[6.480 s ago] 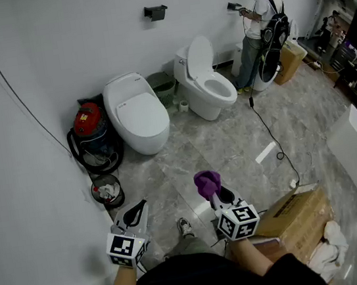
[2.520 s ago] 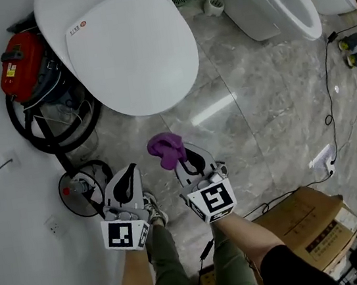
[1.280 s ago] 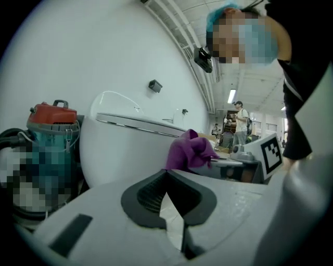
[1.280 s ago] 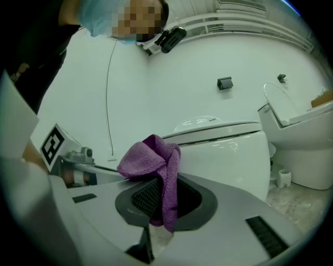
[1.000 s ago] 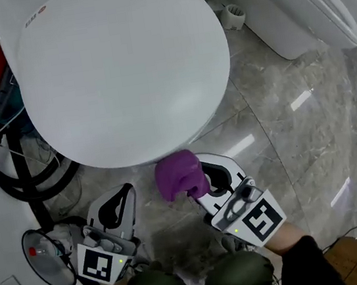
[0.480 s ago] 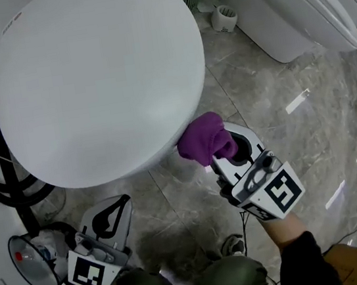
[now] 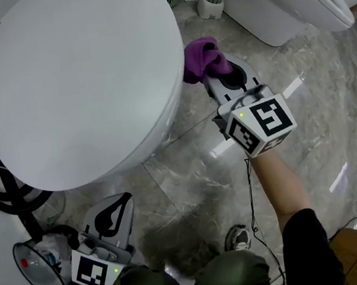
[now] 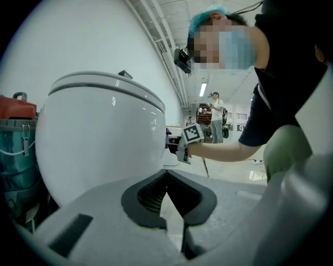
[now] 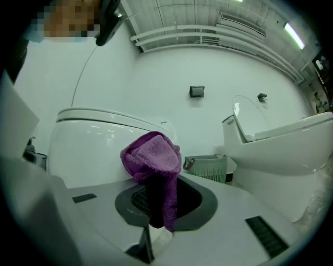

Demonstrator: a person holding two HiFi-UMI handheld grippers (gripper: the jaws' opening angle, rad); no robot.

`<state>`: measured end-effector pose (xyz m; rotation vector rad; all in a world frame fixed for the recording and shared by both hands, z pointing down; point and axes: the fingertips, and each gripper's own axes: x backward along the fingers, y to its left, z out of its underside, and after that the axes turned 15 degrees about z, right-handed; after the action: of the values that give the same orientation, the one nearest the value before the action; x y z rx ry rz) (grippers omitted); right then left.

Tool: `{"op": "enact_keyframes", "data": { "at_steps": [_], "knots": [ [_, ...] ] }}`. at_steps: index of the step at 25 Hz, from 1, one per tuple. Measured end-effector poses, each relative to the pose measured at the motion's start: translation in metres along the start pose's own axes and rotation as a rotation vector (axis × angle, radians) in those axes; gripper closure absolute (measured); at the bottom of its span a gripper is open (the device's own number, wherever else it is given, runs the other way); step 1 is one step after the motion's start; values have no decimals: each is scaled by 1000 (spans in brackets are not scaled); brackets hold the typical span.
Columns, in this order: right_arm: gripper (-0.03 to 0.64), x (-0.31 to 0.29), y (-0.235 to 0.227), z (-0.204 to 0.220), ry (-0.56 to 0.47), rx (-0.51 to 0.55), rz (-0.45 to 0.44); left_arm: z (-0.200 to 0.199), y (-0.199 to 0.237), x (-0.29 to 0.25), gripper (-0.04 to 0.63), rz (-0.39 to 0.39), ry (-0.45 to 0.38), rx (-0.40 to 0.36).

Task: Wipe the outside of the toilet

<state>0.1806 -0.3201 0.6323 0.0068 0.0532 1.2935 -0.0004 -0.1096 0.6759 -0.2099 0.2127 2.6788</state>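
Nearest me, my left gripper (image 7: pixel 120 205) hangs low by my knees, jaws pressed together on nothing. Further out, my right gripper (image 7: pixel 216 76) — clamped on the purple cloth (image 7: pixel 203 60) — has swung from the front of the toilet (image 7: pixel 70 81) round to its right flank. The cloth now seems to touch the side just under the lid, so I judge the wipe is beginning.

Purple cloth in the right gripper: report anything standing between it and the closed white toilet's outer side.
Nothing visible stands between them. The purple microfibre cloth, clamped in the right gripper, sits right beside the glossy white toilet, at its side edge. The head view cannot settle whether they touch.
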Motion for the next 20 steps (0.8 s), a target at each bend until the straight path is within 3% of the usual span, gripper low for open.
{"op": "enact_keyframes", "data": {
  "at_steps": [6, 11, 20],
  "knots": [
    [572, -32, -13, 8, 38, 28, 111, 2, -8, 3, 592, 22, -4, 2],
    [572, -6, -16, 3, 14, 24, 144, -3, -11, 4, 591, 21, -21, -7],
    [572, 110, 23, 21, -15, -30, 60, -6, -8, 12, 591, -24, -25, -34]
  ]
}}
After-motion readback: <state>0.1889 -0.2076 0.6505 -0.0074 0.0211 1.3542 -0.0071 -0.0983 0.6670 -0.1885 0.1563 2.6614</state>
